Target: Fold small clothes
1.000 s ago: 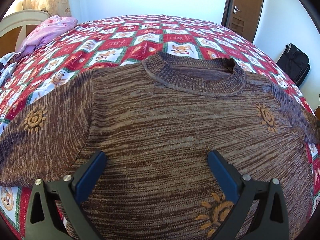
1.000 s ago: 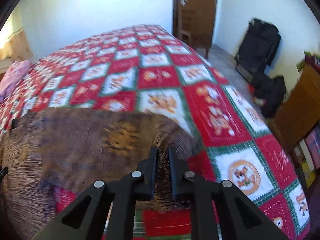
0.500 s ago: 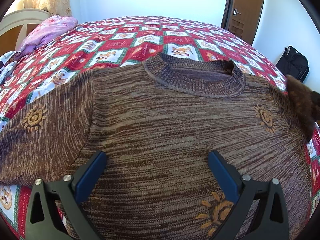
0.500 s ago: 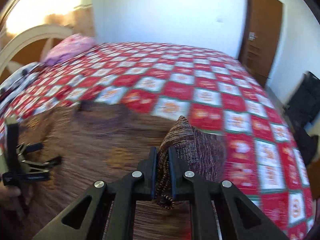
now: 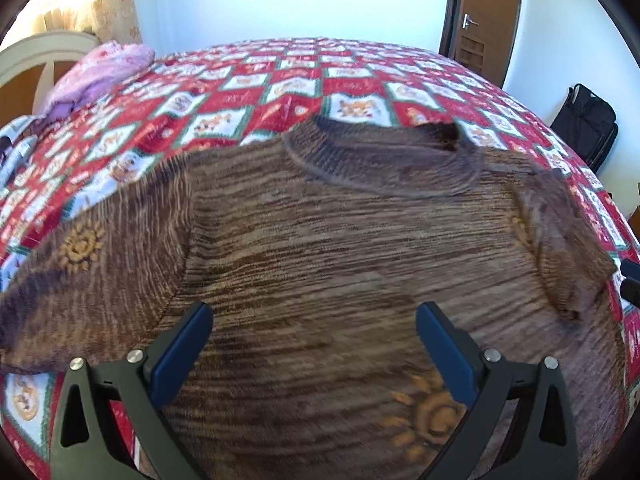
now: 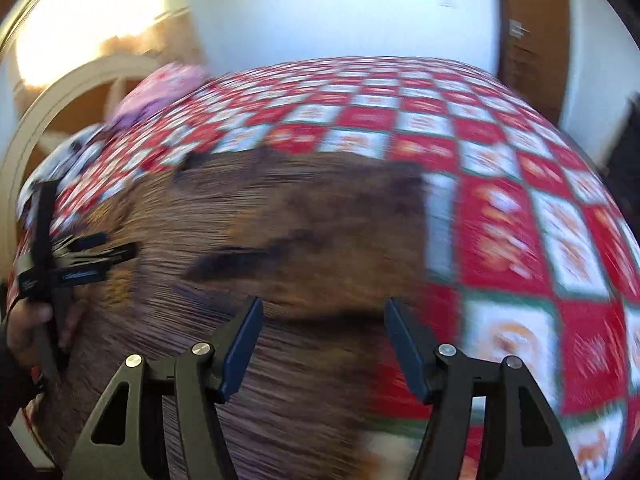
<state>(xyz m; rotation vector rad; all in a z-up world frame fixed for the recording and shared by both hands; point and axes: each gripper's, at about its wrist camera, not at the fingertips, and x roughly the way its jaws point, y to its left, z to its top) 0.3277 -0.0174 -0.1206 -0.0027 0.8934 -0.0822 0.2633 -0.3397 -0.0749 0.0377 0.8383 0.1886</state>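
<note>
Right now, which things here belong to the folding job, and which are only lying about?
For the job:
brown sweater
left hand-held gripper, open
right hand-held gripper, open

Lying about:
pink bedding
black bag
patterned bedspread underneath

I see a sweater point(image 5: 340, 248) in streaky brown-and-tan marl knit, darker brown at the ribbed collar point(image 5: 384, 160), with orange-gold sun motifs on the left sleeve, the chest and the lower front. Under it, I see a bedspread point(image 5: 320, 80) checked in red and white squares with green borders, little orange cartoon figures in the white squares. My left gripper point(image 5: 314, 344) is black with blue pads; my right gripper point(image 6: 324, 344) is the same, black and blue. Pink-lilac bedding point(image 5: 100, 72) at the cream-and-wood headboard point(image 5: 36, 64). Brown wooden door point(image 5: 488, 12), white walls, black bag point(image 5: 586, 124).
</note>
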